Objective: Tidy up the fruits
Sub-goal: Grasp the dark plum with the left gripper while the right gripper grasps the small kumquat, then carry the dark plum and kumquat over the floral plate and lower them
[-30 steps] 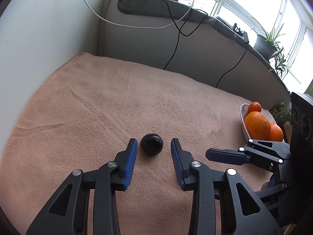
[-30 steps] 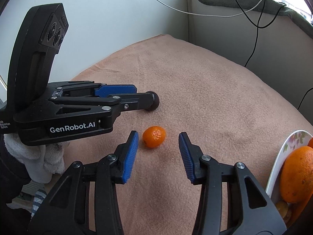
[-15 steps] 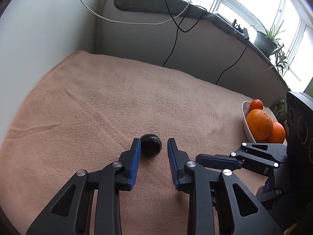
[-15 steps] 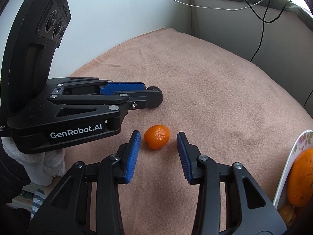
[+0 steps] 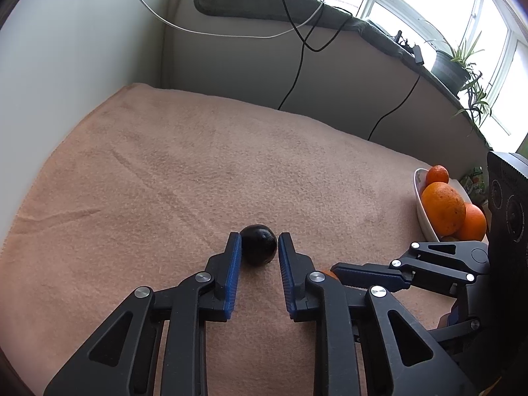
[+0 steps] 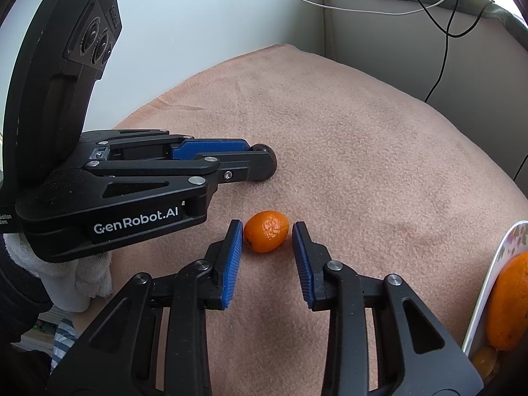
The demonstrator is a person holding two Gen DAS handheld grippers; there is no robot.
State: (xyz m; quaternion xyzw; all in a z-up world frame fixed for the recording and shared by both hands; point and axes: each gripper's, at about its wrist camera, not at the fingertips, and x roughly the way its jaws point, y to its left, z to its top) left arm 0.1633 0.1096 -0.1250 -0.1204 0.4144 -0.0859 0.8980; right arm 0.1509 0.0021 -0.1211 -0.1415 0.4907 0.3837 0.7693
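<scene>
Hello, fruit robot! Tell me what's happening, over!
Left gripper open, fingers bracketing dark fruit. Right gripper open around small orange fruit. Both fruits on blanket, fruit bowl to the right. Nothing blocking.

A home room: a blanket (image 5: 198, 171) covers the surface, with a windowsill plant (image 5: 462, 62) at two o'clock and hanging cables (image 5: 297, 66) at twelve.

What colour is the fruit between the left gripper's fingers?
Black, glossy: the small round fruit on the blanket, clearest in the left wrist view.
</scene>
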